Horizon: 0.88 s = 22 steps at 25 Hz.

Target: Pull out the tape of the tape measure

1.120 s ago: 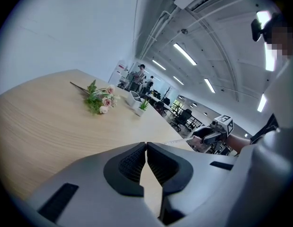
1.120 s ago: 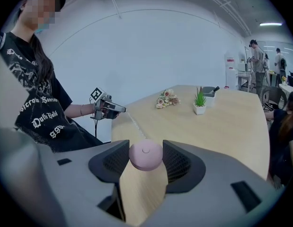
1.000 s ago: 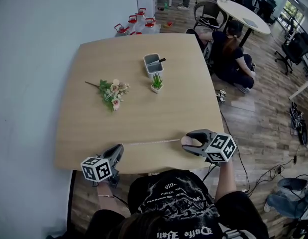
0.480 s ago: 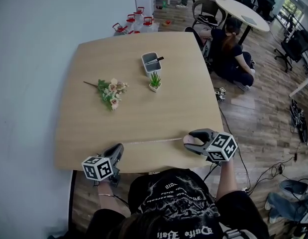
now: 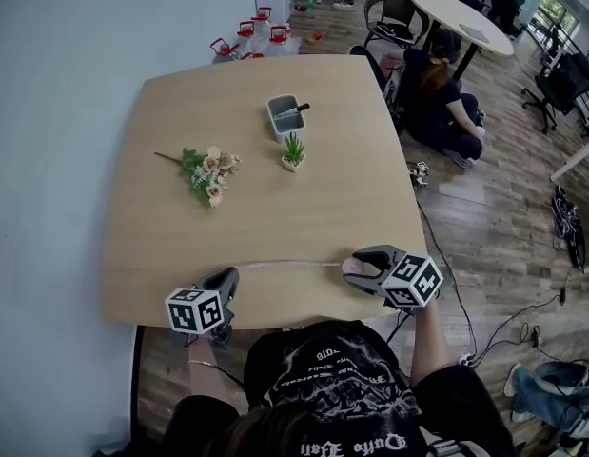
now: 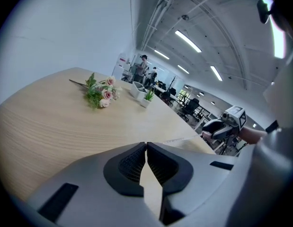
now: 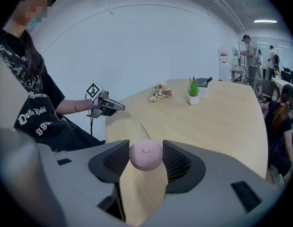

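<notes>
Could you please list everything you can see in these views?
table: one, light wood, beneath everything
tape measure: one, pink, in right jaws
tape: one, pale, stretched between the grippers
bouquet: one, pink-green, table's left
potted plant: one, green, table's middle
container: one, grey, behind plant
bottles: several, red-capped, floor beyond table
seated person: one, dark clothes, floor right
left hand-held gripper: one, grey, shut on tape
right hand-held gripper: one, grey, shut on tape measure

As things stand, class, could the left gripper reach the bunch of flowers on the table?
Probably not yet. The table up to the bunch of flowers is bare, but the left gripper is shut on the tape running to the pink tape measure in the right gripper; it must let go first.
</notes>
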### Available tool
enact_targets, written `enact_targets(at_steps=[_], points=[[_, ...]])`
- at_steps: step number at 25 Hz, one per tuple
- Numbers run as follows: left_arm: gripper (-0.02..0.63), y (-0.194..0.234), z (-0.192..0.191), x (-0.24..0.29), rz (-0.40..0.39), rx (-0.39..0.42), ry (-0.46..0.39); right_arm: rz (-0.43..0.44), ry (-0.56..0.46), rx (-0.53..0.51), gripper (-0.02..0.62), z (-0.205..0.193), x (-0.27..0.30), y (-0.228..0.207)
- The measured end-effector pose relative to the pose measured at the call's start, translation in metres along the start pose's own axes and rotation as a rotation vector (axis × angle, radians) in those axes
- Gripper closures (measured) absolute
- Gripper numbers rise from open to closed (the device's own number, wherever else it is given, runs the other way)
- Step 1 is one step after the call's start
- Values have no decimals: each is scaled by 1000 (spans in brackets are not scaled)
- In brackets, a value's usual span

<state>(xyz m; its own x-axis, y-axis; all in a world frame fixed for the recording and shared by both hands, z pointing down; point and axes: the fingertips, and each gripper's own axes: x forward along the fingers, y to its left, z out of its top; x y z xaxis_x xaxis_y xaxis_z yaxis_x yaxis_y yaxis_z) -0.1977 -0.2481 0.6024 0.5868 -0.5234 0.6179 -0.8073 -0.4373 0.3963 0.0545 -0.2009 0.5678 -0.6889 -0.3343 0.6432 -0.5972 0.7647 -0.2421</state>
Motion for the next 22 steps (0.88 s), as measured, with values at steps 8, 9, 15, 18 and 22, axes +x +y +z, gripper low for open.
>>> enact_targets(at_steps=[8,9,15,18,22], points=[[592,39,7,37,242,88,64,-64,-7,37,362,1,32,8],[592,44,6,42,274,95,77,-81,-2,37,362,1,37,9],[592,62,1,62,415,166,178,-121,17,20,360,4,56,13],[586,69,-3,67,459,187,205,-116,23,22,360,3,62,17],[506,70,-4,66,448,139,193,-126,32,26,360,2,63,15]])
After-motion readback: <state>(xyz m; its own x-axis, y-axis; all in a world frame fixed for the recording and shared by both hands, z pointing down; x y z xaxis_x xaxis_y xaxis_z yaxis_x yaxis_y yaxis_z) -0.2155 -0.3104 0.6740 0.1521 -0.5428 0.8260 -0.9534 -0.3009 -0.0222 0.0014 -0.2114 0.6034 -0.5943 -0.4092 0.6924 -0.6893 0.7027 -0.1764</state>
